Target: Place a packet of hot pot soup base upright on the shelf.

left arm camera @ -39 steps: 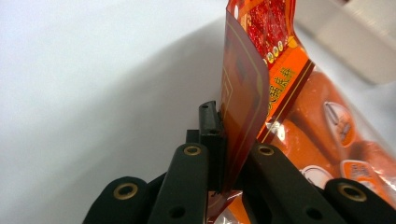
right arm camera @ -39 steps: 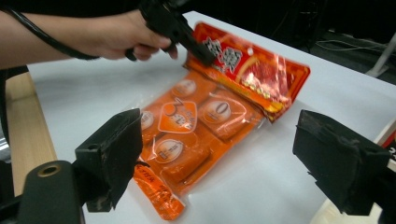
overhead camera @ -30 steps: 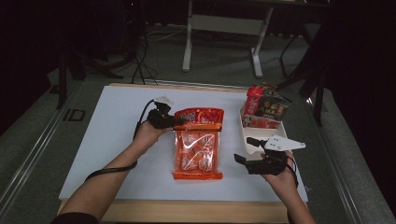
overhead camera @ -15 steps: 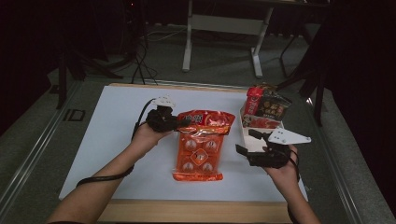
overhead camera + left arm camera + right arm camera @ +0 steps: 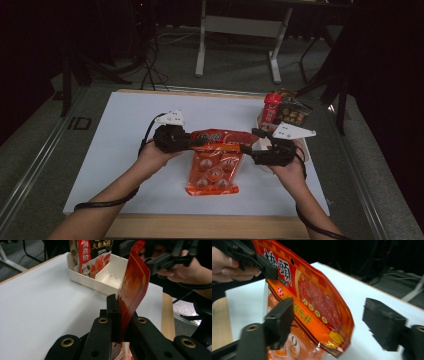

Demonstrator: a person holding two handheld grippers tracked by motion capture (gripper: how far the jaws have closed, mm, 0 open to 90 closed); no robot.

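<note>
1. The orange snack pouch (image 5: pixel 214 162) lies mid-counter, toward the near edge, its top raised. It looks light, floppy and slick; the flat sealed top strip is the best hold.
2. The left claw (image 5: pixel 196 142) is clamped on the top's left corner, forearm reaching in low.
3. The right claw (image 5: pixel 248 148) has just been closing, its jaws apart around the right corner, not yet pressing.

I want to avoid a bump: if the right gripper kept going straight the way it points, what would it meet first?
Most likely the orange-red sauce packet: its near edge hangs between the right gripper's open jaws, just ahead. The left gripper clamps its far corner. Depth is hard to judge.
</note>
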